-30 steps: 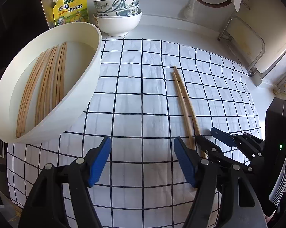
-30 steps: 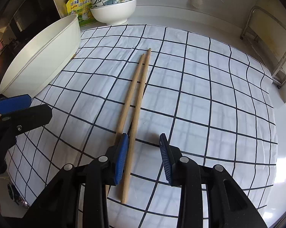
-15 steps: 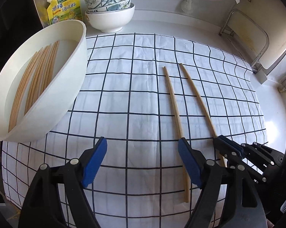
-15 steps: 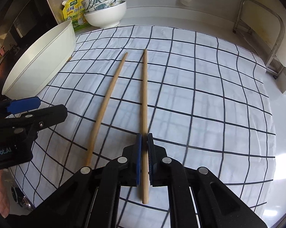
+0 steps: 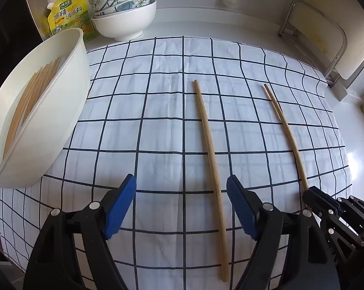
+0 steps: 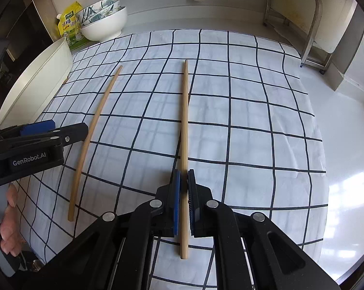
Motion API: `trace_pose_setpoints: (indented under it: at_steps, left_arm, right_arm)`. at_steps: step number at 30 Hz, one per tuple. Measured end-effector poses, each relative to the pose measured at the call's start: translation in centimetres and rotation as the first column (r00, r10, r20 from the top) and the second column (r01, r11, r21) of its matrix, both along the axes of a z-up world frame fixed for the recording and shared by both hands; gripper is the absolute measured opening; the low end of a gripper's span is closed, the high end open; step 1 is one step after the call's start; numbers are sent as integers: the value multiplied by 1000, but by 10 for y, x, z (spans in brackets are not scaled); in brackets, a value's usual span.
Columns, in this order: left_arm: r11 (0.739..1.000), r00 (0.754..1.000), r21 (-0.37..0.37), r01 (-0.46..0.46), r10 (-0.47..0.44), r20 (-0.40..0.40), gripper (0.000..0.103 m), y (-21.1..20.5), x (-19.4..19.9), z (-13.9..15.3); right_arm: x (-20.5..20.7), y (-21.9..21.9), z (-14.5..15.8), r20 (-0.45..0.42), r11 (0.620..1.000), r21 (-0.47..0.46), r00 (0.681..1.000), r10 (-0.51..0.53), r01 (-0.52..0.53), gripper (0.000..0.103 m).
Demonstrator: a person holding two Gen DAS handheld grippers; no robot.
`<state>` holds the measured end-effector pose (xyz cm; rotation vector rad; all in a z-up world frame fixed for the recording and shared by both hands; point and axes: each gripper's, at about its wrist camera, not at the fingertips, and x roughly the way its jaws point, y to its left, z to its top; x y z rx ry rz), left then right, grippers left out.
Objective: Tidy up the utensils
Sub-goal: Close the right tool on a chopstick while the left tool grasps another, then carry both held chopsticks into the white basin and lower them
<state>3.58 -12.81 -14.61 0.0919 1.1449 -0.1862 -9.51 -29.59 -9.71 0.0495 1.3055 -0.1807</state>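
Note:
Two long wooden chopsticks are on the checked cloth. My right gripper is shut on the near end of one chopstick, which points away from me. In the left wrist view this right gripper and its chopstick are at the right. The other chopstick lies flat between the open jaws of my left gripper, close to the right pad and untouched. The right wrist view has it beside the left gripper. A white basin at the left holds several chopsticks.
Stacked patterned bowls and a yellow seasoning pouch stand at the back left by the wall. A metal rack stands at the back right. White counter borders the cloth on the right. A person's hand grips the left gripper's handle.
My right gripper shut on one chopstick of the pair and drew it off to the right. My left gripper shifted right until its jaws straddle the remaining chopstick.

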Motion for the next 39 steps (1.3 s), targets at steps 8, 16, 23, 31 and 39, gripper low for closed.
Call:
trace_pose_setpoints:
  at_steps: [8, 16, 23, 31, 39]
  left_arm:
    - [1000, 1000, 8, -16, 17, -11, 76, -3, 2, -8]
    - [1000, 1000, 24, -4, 4, -16, 76, -15, 0, -16]
    - [1000, 1000, 26, 18, -18, 8, 46, -22, -1, -12]
    - [996, 996, -10, 86, -86, -19, 7, -35, -2, -8]
    - [989, 990, -91, 119, -125, -67, 7, -14, 1, 8]
  right_arm:
    - [17, 0, -5, 1, 999, -41, 1000, -2, 2, 22]
    - [29, 7, -11, 1, 995, -102, 1000, 21, -21, 22]
    - [32, 10, -13, 10, 992, -120, 999, 44, -43, 18]
    - [35, 4, -11, 10, 997, -72, 1000, 18, -17, 6]
    - [35, 17, 9, 37, 1000, 10, 999, -18, 17, 6]
